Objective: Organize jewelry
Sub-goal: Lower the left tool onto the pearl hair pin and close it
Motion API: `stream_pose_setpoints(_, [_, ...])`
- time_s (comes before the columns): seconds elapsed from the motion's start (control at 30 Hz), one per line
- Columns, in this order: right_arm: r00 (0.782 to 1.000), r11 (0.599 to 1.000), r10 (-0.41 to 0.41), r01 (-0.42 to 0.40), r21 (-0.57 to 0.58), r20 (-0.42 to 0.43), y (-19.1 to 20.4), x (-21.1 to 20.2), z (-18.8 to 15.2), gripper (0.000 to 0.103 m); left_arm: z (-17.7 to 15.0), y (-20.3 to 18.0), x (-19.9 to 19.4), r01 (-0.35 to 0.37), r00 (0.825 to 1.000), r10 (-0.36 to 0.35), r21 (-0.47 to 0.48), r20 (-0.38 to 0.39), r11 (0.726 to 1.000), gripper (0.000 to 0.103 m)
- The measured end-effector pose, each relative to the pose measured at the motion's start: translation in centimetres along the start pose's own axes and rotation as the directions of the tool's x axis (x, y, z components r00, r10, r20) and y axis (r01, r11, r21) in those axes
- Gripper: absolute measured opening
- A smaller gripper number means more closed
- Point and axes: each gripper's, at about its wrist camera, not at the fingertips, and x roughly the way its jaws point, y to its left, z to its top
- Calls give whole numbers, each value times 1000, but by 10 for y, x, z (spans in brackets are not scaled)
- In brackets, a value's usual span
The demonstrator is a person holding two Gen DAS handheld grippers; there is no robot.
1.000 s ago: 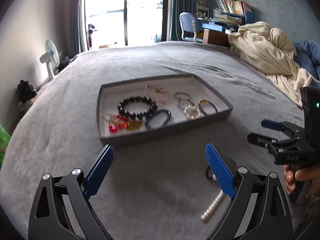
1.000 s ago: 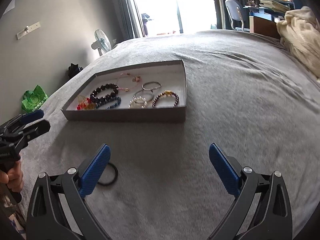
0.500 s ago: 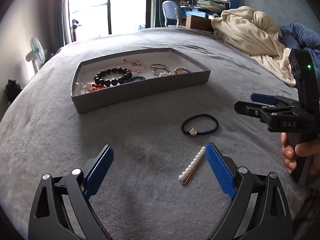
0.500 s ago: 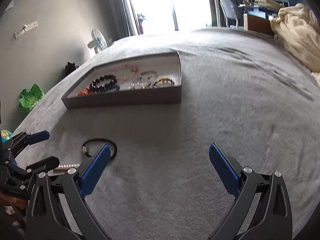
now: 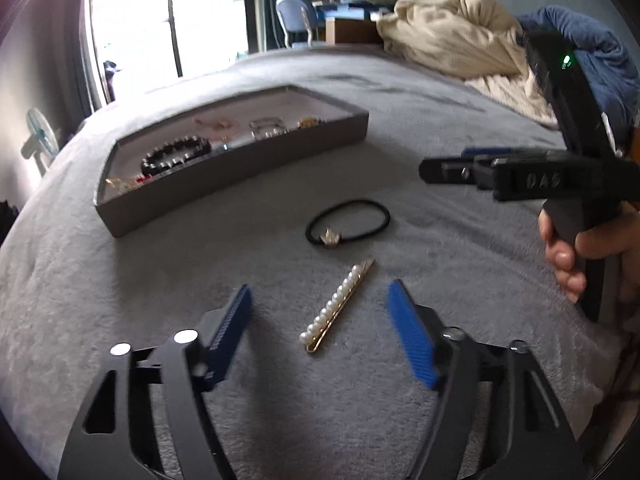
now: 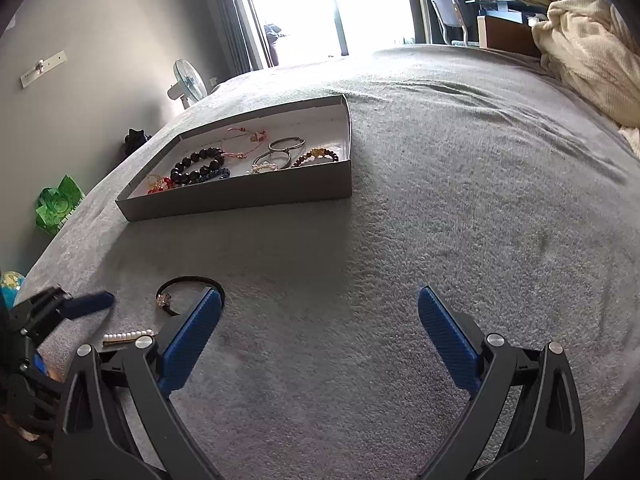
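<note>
A pearl hair clip lies on the grey bed cover, between the open fingers of my left gripper; the jaws stand on either side and do not touch it. A black hair tie with a small charm lies just beyond it. A grey tray holding several bracelets sits further back. My right gripper is open and empty above bare cover; the hair tie and clip show at its left. The right gripper also shows in the left wrist view.
A cream blanket and blue bedding are heaped at the far right of the bed. A fan, a green bag and a desk with a chair stand beyond the bed's edges.
My left gripper has dropped lower and moved right, so the pearl clip now lies between its fingers, which have narrowed somewhat. The right gripper has edged forward and stays open.
</note>
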Motion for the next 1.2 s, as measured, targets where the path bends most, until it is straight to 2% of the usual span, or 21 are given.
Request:
stream_pose_setpoints(0.37, [1000,1000,3,-3,0,-21,0,4,0,97,1,-2,9,-8,999,9,8,-43,1000,65])
stream_pose_setpoints(0.47, [1000,1000,1,-1,-3,-25,1,4,0,97,0,-7,10,-15,999,17,42,-48,999,54])
stream_pose_setpoints(0.53, [1000,1000,0,0,-3,-25,1,5,0,97,-1,-14,9,-22,999,25,80,-43,997,41])
stream_pose_setpoints(0.63, [1000,1000,1,-1,-5,-24,2,4,0,97,-2,-17,7,-40,998,44,97,-34,994,32])
stream_pose_setpoints(0.83, [1000,998,15,-16,-59,-21,13,2,-1,97,-2,-2,5,-39,999,39,19,-25,999,15])
stream_pose_setpoints(0.93, [999,993,20,-24,-112,-38,26,4,-3,97,-1,6,3,-44,999,43,-26,-20,999,11])
stream_pose_setpoints(1.2, [993,962,57,-83,-259,-108,66,19,-7,97,-3,40,-1,-34,999,34,-213,-7,976,10])
